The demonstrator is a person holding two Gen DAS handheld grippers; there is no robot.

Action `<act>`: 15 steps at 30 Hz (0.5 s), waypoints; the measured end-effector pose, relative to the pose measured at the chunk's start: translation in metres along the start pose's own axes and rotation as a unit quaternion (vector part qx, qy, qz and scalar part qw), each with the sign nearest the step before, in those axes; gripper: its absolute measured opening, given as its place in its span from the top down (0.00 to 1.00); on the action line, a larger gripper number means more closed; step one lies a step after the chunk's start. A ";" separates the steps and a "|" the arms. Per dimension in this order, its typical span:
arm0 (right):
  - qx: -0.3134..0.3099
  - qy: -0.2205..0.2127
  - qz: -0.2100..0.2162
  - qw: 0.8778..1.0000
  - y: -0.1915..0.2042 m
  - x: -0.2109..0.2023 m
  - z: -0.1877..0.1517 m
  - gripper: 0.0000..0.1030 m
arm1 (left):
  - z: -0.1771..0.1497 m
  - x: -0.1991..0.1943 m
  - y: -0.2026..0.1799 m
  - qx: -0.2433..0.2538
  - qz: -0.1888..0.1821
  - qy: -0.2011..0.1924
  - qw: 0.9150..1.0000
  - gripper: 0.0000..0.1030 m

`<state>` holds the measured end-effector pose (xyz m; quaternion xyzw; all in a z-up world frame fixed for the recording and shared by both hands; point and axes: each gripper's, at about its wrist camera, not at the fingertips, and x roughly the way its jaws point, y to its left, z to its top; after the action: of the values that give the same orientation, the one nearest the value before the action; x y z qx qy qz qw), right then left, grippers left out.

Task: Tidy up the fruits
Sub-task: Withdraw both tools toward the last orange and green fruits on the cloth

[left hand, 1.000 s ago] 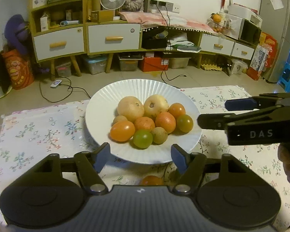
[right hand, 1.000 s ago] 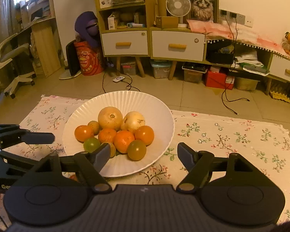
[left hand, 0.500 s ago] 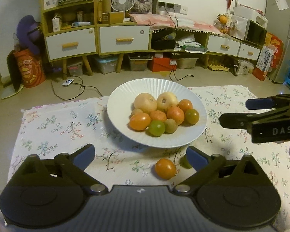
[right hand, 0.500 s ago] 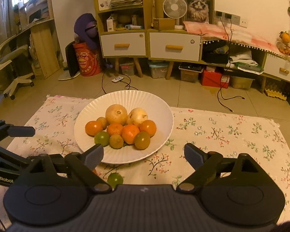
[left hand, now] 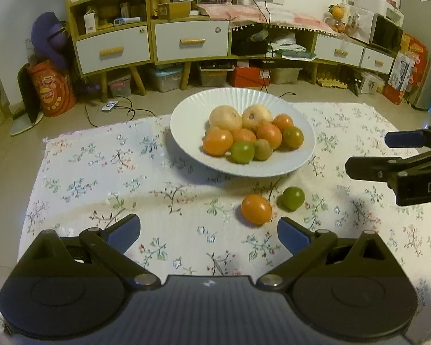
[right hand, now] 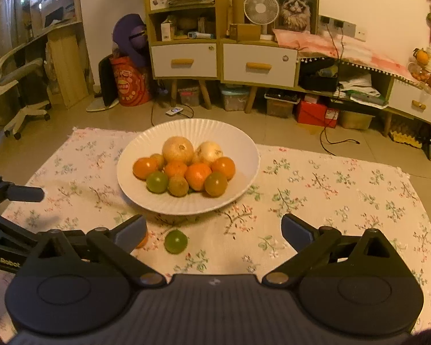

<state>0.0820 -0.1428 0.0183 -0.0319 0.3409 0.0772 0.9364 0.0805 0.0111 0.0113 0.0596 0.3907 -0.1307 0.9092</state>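
A white ribbed plate (left hand: 184, 143) (right hand: 135, 195) on the flowered cloth holds several orange, green and pale yellow fruits. Two fruits lie loose on the cloth in front of it: an orange fruit (left hand: 256, 209) and a green fruit (left hand: 291, 199) (right hand: 175, 241). My left gripper (left hand: 208, 231) stands wide open with nothing in it, and the orange fruit lies just beyond its right finger. The jaws of my right gripper (right hand: 214, 230) are opening; the green fruit lies on the cloth in the gap, untouched. Its left finger partly hides the orange fruit (right hand: 143, 240).
The cloth's far edge (left hand: 100, 126) drops to a tiled floor with cables. Beyond it stand drawer cabinets (right hand: 224, 60), storage boxes and a swivel chair (right hand: 17, 86). Each gripper shows at the side of the other's view: the right gripper (left hand: 367, 155), the left gripper (right hand: 34, 212).
Both grippers have drawn back from the plate and their jaws have spread wider. The orange and green fruits on the cloth have come into full view in front of the plate.
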 end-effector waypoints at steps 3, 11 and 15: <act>0.007 0.005 -0.011 1.000 -0.002 0.003 -0.011 0.02 | -0.009 0.002 -0.002 -0.006 0.000 0.000 1.000 0.10; -0.017 0.020 -0.033 0.999 -0.003 0.012 -0.024 0.02 | -0.020 0.015 -0.015 0.001 0.015 -0.012 1.000 0.10; -0.012 0.021 -0.037 0.999 -0.007 0.016 -0.024 0.02 | -0.022 0.027 -0.018 -0.008 0.022 -0.012 1.000 0.11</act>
<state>0.0801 -0.1503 -0.0102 -0.0578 0.3578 0.0459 0.9309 0.0781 -0.0072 -0.0232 0.0597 0.3798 -0.1083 0.9168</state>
